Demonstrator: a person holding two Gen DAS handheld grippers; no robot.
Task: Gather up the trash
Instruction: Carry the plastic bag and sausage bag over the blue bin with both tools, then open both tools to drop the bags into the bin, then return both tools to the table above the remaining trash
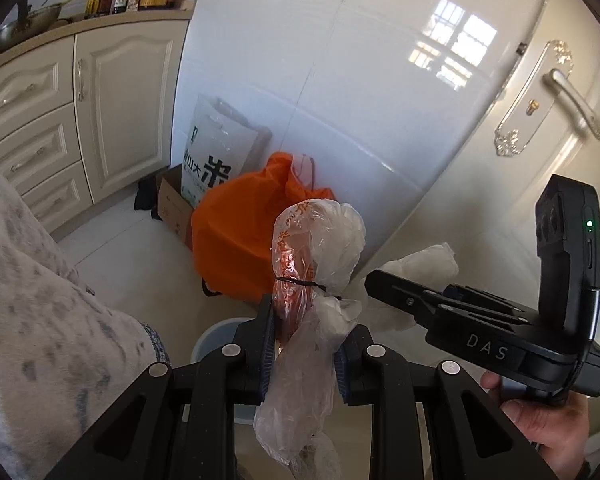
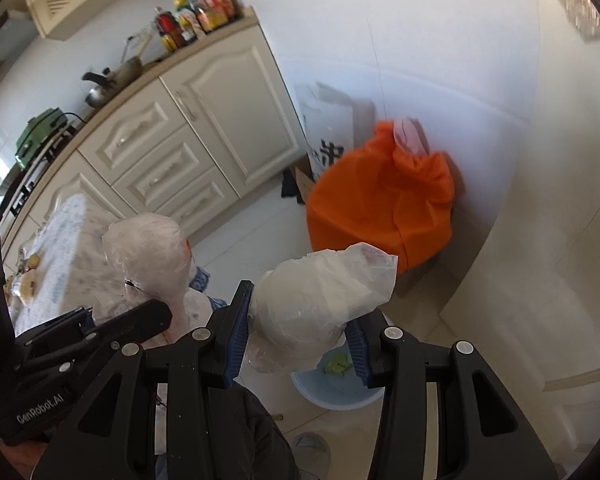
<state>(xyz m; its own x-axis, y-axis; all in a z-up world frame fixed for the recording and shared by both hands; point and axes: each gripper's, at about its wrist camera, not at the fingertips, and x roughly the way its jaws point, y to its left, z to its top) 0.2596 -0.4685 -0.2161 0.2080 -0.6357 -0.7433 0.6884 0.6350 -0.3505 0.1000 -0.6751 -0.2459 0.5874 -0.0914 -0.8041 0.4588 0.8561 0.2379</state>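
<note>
My left gripper (image 1: 304,344) is shut on a crumpled clear plastic bag with orange print (image 1: 300,264), tied round the middle with a black string. In the right wrist view that bag (image 2: 148,252) shows at the left, with the left gripper (image 2: 140,316) on it. My right gripper (image 2: 300,332) is shut on a white plastic bag bundle (image 2: 320,300). It appears side-on in the left wrist view as the right gripper (image 1: 384,284), the white bag (image 1: 428,264) poking out behind. A pale blue bin (image 2: 336,392) stands on the floor just below both, holding a green scrap (image 2: 338,364).
A full orange bag (image 1: 236,232) leans on the white tiled wall beside a rice sack (image 1: 212,152) and a cardboard box (image 1: 172,204). Cream cabinets (image 1: 128,112) are on the left and a door with a lever handle (image 1: 572,104) on the right. A cloth-covered table (image 1: 40,280) is close at left.
</note>
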